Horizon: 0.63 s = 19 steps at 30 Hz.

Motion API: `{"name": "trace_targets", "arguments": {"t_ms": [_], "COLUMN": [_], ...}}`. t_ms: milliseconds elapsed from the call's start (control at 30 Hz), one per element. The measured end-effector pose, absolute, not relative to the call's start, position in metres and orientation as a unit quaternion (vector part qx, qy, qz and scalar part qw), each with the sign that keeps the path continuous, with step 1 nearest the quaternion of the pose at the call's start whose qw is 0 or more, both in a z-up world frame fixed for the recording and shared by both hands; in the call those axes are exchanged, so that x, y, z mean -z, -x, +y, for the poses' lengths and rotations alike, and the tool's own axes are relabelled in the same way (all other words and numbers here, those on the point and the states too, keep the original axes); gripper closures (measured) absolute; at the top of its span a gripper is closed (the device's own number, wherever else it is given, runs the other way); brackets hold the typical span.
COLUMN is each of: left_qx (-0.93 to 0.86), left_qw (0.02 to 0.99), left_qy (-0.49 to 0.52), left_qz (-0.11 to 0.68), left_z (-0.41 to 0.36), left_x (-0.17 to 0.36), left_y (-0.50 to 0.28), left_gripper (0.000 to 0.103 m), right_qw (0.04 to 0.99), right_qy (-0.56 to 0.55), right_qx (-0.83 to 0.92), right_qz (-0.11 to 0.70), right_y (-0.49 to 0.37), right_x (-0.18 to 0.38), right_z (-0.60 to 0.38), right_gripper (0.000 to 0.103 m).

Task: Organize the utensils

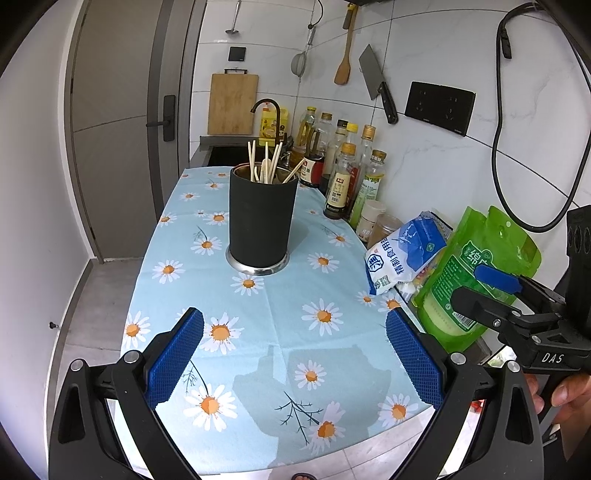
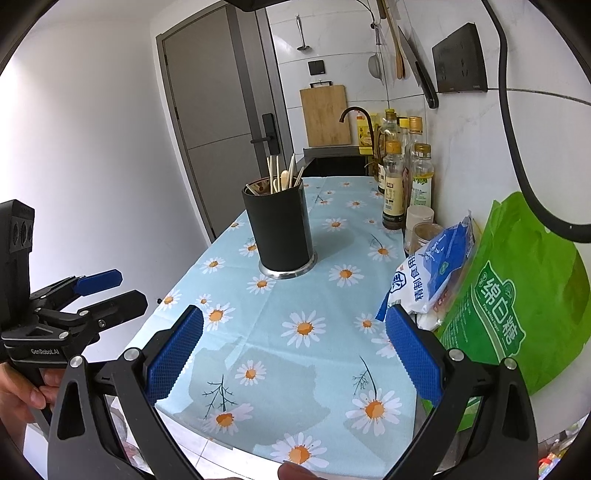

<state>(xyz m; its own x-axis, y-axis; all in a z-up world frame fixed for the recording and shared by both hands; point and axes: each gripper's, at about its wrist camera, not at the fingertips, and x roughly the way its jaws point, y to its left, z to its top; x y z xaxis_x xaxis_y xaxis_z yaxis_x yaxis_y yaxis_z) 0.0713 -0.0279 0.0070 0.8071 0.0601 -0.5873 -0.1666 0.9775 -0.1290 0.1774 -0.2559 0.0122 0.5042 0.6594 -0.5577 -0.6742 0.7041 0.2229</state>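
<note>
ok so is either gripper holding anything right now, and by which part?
Nothing is held. The left gripper and right gripper both have jaws wide open over the daisy-print blue tablecloth; the chopsticks and spoons sit in the black cylindrical utensil holder.

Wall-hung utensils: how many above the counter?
5, maybe more out of frame: ladle far left near the door, strainer, wooden spatula, cleaver beside the outlet panel, and the cutting board behind the sink.
</note>
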Motion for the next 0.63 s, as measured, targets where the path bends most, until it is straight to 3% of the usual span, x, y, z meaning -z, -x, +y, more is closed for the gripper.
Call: {"name": "trace_targets", "arguments": {"t_ms": [633], "left_qx": [-0.055], "left_qw": [0.946], "left_qy": [0.088], "left_qz": [0.308], "left_z": [-0.0262], "left_x": [-0.0063], "left_y": [-0.0708], "left_gripper": [0.007], "right_qw": [0.865], "right_qy": [0.014], "right_qx": [-0.385], "right_qz": [0.321], "right_y": [-0.179], "right_x": [-0.0115], "right_z": [-0.2536], "right_gripper": [0.005]}}
